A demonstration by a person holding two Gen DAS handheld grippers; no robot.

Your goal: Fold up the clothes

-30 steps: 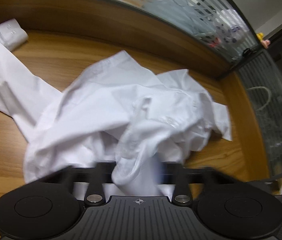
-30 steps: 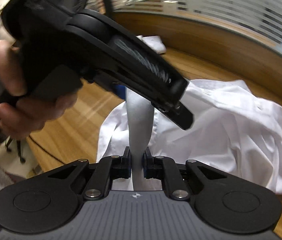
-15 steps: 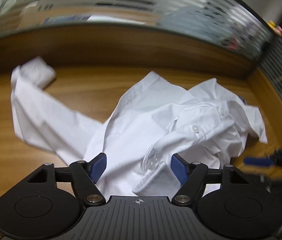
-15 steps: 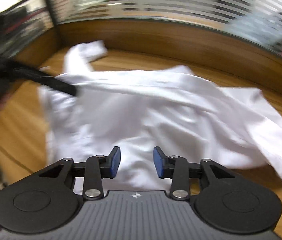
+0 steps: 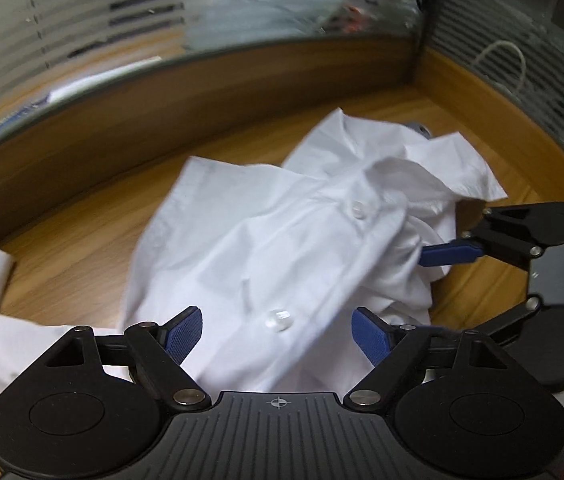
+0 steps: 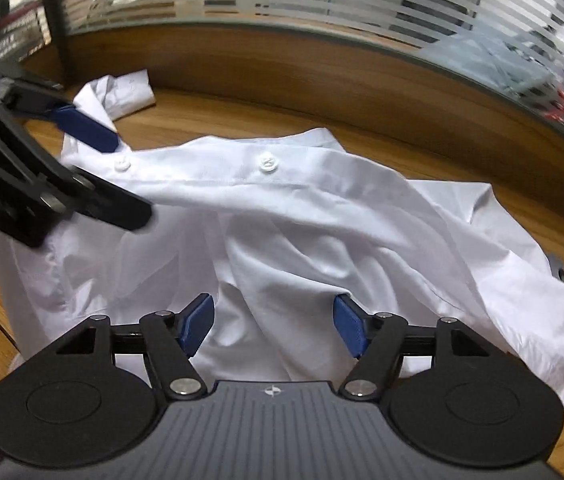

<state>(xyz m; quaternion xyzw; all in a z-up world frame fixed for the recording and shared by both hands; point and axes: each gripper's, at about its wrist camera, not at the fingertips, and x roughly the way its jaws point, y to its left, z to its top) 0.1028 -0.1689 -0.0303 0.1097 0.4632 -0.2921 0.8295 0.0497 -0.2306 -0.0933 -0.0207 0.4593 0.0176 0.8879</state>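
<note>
A crumpled white button-up shirt point(image 5: 282, 240) lies in a heap on the wooden table point(image 5: 81, 224); it also shows in the right wrist view point(image 6: 322, 232). One sleeve with its cuff point(image 6: 129, 92) trails toward the far left. My left gripper point(image 5: 277, 334) is open and empty, low over the shirt's near edge by a button. My right gripper point(image 6: 273, 326) is open and empty over the shirt's near folds. Each gripper shows in the other's view: the right one point(image 5: 482, 248) at the shirt's right side, the left one point(image 6: 93, 172) at its left.
A raised wooden rim point(image 6: 322, 68) with a frosted, striped glass partition point(image 6: 322, 4) above it runs along the table's far side and around the right corner point(image 5: 502, 92). A small grey object point(image 6: 558, 268) lies partly under the shirt's right edge.
Both grippers have let go of the shirt fabric and opened wide. The shirt has dropped onto the table. The grippers have moved apart to the shirt's left and right sides.
</note>
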